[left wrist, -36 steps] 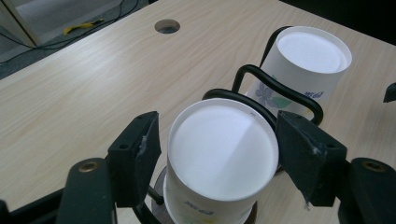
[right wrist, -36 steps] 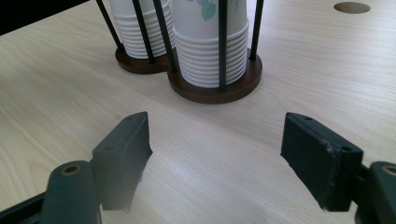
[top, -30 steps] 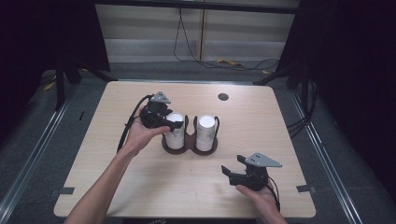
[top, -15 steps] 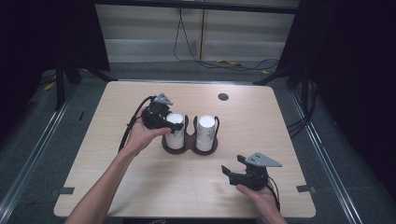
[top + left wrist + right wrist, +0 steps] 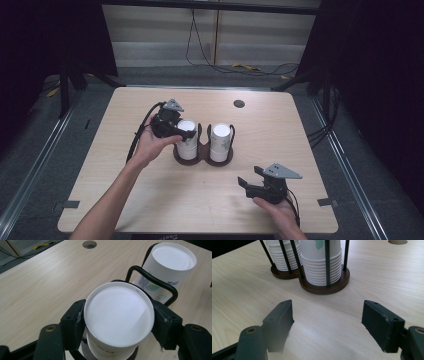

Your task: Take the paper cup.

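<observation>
You are working at the cup holder, the dark wooden base with two wire cages that is standing near the centre of the table; each cage is keeping a stack of upside-down paper cups. Your left gripper is sitting at the top of the left stack, coming to it from about 9 o'clock; in the left gripper view its two jaws are pressing against the top cup, one at 9 o'clock and one at 3 o'clock of the white bottom, so it is pinching this cup. The cup is sitting on its stack, inside the black wire loop; I cannot tell if it is already loosening from the cup under it. The right stack is standing just beside, at 3 o'clock of the left one, and nobody is touching it.

Your right gripper is resting low at about 5 o'clock from the holder, well apart from it; its jaws are standing wide apart with nothing between them, and it is looking toward the holder base.

So I am judging that the step in hand is the grasp on the top cup; the next move is asking for a straight lift upward, so the cup is clearing the wire loop without dragging the second cup or tilting the holder; perhaps you are needing the free gripper to steady the base.
</observation>
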The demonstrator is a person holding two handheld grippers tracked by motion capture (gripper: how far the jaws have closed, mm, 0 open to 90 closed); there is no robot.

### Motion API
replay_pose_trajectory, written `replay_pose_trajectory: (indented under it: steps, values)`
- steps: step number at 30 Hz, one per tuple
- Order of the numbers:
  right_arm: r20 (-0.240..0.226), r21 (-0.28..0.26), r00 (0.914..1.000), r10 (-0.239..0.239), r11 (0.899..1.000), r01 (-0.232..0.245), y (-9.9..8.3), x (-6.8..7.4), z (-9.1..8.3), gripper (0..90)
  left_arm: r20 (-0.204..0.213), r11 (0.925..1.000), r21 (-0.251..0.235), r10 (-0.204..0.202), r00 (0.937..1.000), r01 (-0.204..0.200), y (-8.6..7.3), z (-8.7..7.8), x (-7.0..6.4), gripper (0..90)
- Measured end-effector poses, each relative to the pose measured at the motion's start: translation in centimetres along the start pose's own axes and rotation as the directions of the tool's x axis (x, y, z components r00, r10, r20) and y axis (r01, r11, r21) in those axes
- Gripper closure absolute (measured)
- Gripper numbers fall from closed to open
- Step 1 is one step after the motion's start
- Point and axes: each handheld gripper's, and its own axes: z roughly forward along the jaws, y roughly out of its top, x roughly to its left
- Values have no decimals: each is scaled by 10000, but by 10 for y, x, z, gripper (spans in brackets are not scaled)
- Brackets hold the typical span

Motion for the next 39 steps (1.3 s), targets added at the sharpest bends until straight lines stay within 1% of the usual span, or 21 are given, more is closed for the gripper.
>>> replay_pose_trajectory:
  steps: [1,4,7,10,12,15,18,21,25,26,29,35,39]
  values:
    - [6,-1,10000,-1,10000,1,0,0,0,253,-35,10000,12,89,10000,-89,0,-1,0,349]
    - [19,34,10000,-36,10000,36,0,0,1,255,-19,9998,-192,39,10000,-40,1,-4,-1,352]
    - [-13,14,10000,-76,10000,76,0,1,1,256,0,9996,-275,5,10000,-5,2,-7,-1,353]
    - [-9,8,10000,-57,10000,57,0,0,1,257,-17,9993,-364,94,10000,-94,3,-9,-2,354]
    - [4,18,10000,-42,10000,42,0,0,1,257,-19,9992,-392,56,10000,-57,4,-10,-2,356]
    - [-1,20,10000,-52,10000,52,0,0,1,259,-56,9983,-581,-4,10000,1,6,-12,-1,358]
    - [2,8,10000,-55,10000,55,0,0,1,260,-89,9978,-663,-97,9999,91,7,-14,-3,358]
    - [-2,15,10000,-60,10000,60,0,0,1,261,-238,9977,-682,21,9997,-37,9,-15,-6,358]
    - [-5,-9,10000,-71,10000,71,0,1,1,263,-287,9971,-749,87,9996,-108,10,-18,-5,358]
    - [-3,-9,10000,-73,10000,73,0,1,1,263,-217,9966,-821,29,9998,-47,10,-19,-5,359]
    - [-20,-6,10000,-58,10000,58,0,1,1,263,-261,9958,-913,0,9997,-24,10,-22,-4,360]
    - [-22,4,9999,-102,9999,102,0,1,1,264,-80,9941,-1080,71,9999,-79,13,-27,-6,359]
    - [-32,-10,9999,-108,9999,107,0,1,1,264,-186,9937,-1111,141,9997,-160,15,-28,-7,359]
